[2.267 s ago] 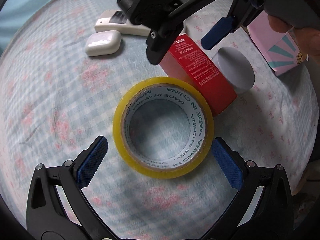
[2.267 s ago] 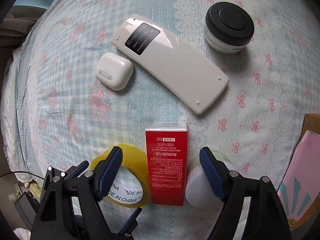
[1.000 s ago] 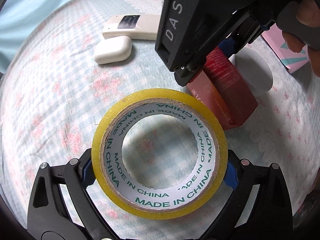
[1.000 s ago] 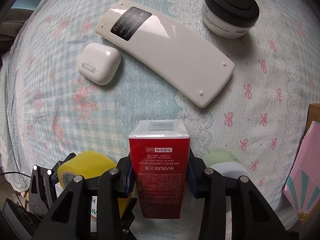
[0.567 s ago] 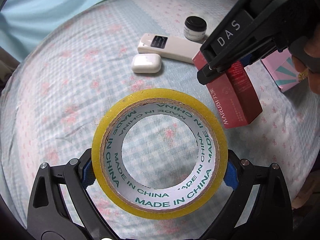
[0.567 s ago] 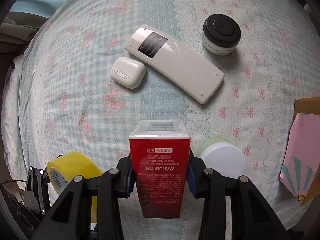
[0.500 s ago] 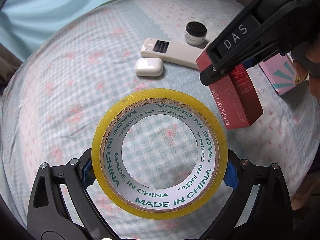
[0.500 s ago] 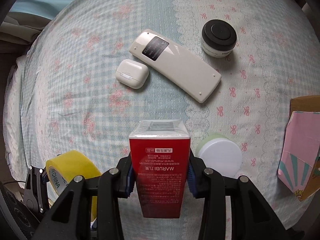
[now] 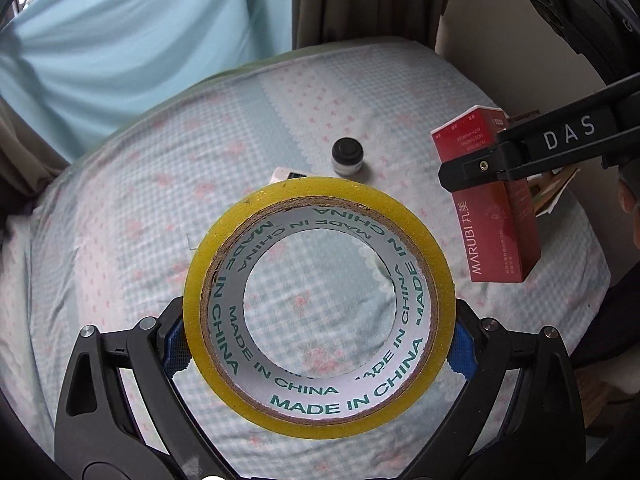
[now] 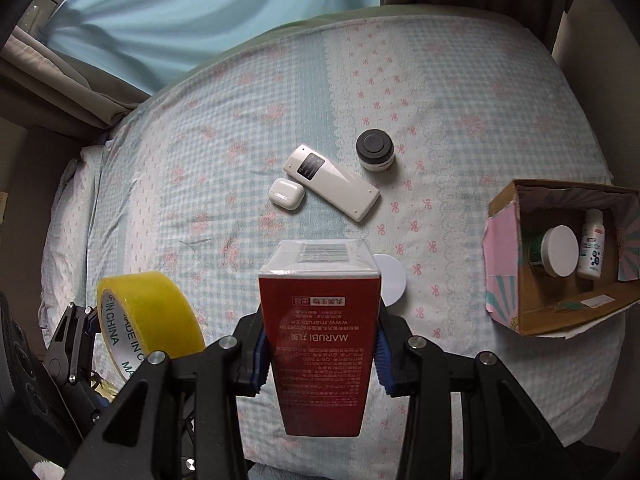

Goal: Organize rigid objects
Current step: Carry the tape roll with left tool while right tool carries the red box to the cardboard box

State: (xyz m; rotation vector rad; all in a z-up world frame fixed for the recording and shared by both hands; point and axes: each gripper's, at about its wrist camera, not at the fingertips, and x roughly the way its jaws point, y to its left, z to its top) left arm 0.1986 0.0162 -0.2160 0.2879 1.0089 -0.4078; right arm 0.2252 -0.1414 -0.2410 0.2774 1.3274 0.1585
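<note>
The left gripper [image 9: 319, 346] is clamped on the tape [image 9: 319, 308], its blue pads pressing the roll's outer sides, the roll held up above the bed [image 9: 160, 216]. The right gripper [image 10: 318, 354] grips the red box [image 10: 318, 332] between its pads, also clear of the bed.

The tape is a yellow roll with a brown core and green "MADE IN CHINA" print inside. The box is tall and red, marked "MARUBI", with a clear-wrapped barcoded end facing away from the right gripper.

Near the middle of the bed lie a white remote [image 10: 331, 182], an earbud case [image 10: 286, 193] touching its side, and a black-lidded jar [image 10: 375, 149] just beyond. A white lid [image 10: 391, 278] is half hidden behind the box. At the bed's right edge an open carton [image 10: 504, 264] holds a white-lidded jar [image 10: 560, 250] and a small bottle [image 10: 591, 248]. In the left view the tape covers most of the remote
</note>
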